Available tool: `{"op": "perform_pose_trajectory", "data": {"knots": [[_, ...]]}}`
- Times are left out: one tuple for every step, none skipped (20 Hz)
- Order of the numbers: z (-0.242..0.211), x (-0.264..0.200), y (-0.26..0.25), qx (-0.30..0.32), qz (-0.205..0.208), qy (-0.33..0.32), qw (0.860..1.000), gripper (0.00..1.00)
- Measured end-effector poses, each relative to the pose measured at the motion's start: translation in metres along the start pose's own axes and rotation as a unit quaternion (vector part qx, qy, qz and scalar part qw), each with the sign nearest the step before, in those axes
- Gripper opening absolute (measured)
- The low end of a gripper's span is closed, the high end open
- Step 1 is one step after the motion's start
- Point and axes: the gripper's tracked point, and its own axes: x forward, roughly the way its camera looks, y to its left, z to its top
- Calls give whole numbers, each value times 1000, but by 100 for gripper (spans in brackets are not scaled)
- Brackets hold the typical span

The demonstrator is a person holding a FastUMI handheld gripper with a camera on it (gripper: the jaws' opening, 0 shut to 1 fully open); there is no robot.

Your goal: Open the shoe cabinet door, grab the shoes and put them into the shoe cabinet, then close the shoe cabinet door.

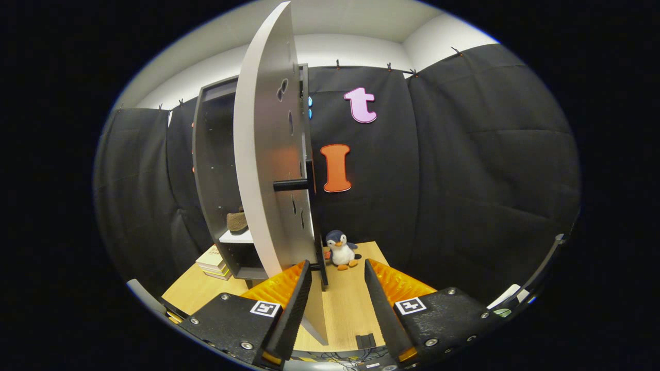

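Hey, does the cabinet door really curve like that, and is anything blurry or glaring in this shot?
Gripper view: fisheye bends the flat grey cabinet door into an arc; focus is sharp down to the small plush penguin; soft overhead light, no glare; open gripper straddles the door's edge.

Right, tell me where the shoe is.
The shoe sits on a shelf inside the open cabinet, behind the door, beyond the open tongs.

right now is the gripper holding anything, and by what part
Nothing is held. The gripper is open; the cabinet door stands edge-on just ahead of the fingers, its lower edge near one finger, with neither clamping it.
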Motion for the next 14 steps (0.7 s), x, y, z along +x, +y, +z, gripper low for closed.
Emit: {"op": "perform_pose_trajectory", "data": {"knots": [[-1,-1,5,2,9,1,1000,67],[-1,-2,11,2,19,1,1000,67],[-3,1,24,3,28,2,1000,67],[-5,3,32,3,37,4,999,67],[-5,6,37,0,45,4,999,67],[-5,7,41,-2,55,4,998,67],[-6,7,50,-2,65,4,998,67],[-6,7,57,-3,75,5,997,67],[-7,10,65,-4,86,6,996,67],[-7,11,73,-5,95,6,995,67],[-7,12,75,-8,101,6,995,68],[-9,15,75,-14,104,12,994,69],[-6,14,77,-11,113,11,993,69],[-6,21,84,-14,120,15,993,71]]}}
